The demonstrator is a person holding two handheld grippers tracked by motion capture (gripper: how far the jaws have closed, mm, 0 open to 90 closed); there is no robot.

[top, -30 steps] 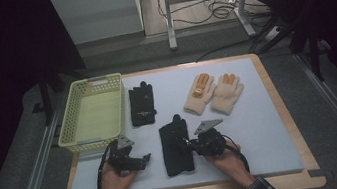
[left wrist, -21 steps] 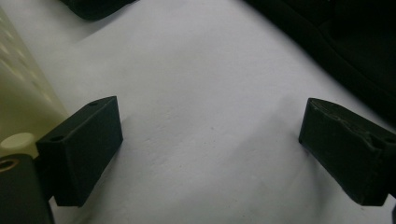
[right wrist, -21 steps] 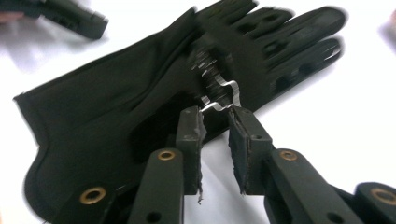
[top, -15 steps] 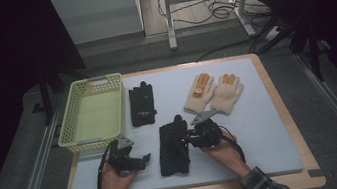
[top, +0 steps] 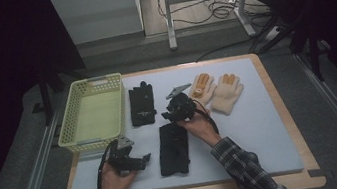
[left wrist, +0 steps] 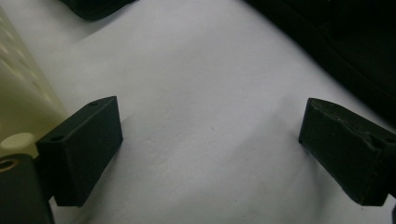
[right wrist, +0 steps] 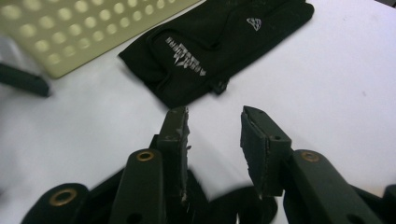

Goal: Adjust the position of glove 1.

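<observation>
My left gripper (top: pixel 126 157) is parked nearest me on the surface (top: pixel 263 131), jaws spread wide with nothing but bare mat between them. It's basically on standby, sitting close to the basket (top: pixel 92 114) corner so it's out of the way.

Next up is the near glove (top: pixel 174 146), the black one lying flat lengthwise in front of me. My right gripper (top: pixel 175 111) is at its far end by the fingertips, jaws parted a bit and not gripping anything. In the right gripper view the glove's fingers poke out just under my jaws, so I'd guess I'm lined up to pinch that end.

Past that is its mate, the far glove (right wrist: pixel 219 46), logo side up, right beside the basket. Looks like a handy short hop for dropping the pair in.

Off to the right, the tan gloves (top: pixel 217 92) lie side by side, well apart from all this.
</observation>
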